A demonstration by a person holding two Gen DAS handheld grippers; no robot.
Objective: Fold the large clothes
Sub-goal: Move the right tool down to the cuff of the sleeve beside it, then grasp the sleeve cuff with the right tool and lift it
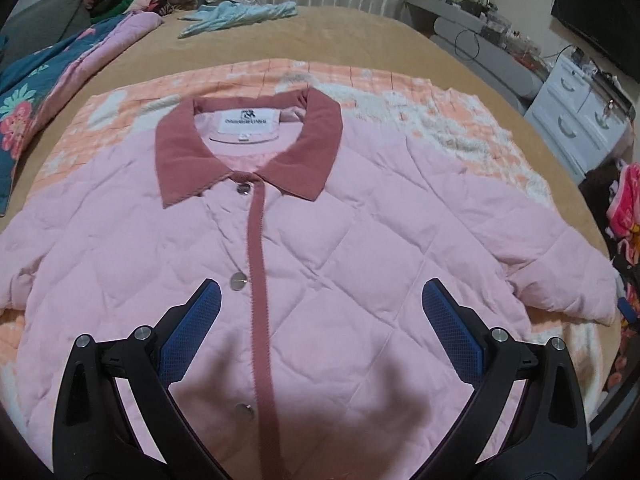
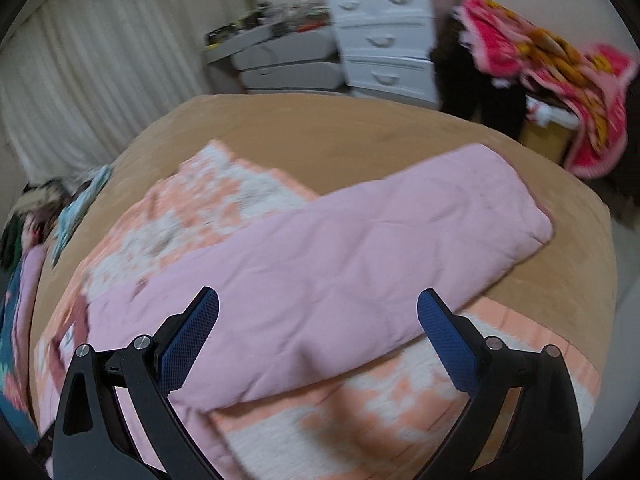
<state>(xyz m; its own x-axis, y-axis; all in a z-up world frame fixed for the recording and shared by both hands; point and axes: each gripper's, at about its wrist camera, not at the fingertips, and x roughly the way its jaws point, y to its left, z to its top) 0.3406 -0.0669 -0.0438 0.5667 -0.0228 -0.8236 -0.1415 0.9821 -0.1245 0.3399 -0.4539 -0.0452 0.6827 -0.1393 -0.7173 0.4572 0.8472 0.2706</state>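
item: pink jacket (image 1: 320, 240), flat and buttoned on the blanket (image 1: 400, 92). my left tongs (image 1: 320, 336) and right tongs (image 2: 318, 340): spread wide, empty. step: folding not begun. next, probably: grip the right sleeve (image 2: 400, 232), though that view is blurred.

left wrist: above jacket (image 1: 320, 240) front | right wrist: over its sleeve (image 2: 400, 232)

soft, even indoor light is seen in both views. a dark shadow is cast on the pink quilted jacket (image 1: 320, 240) near the lower edge. the right wrist view is smeared by motion blur; edges are bent and vignetted.
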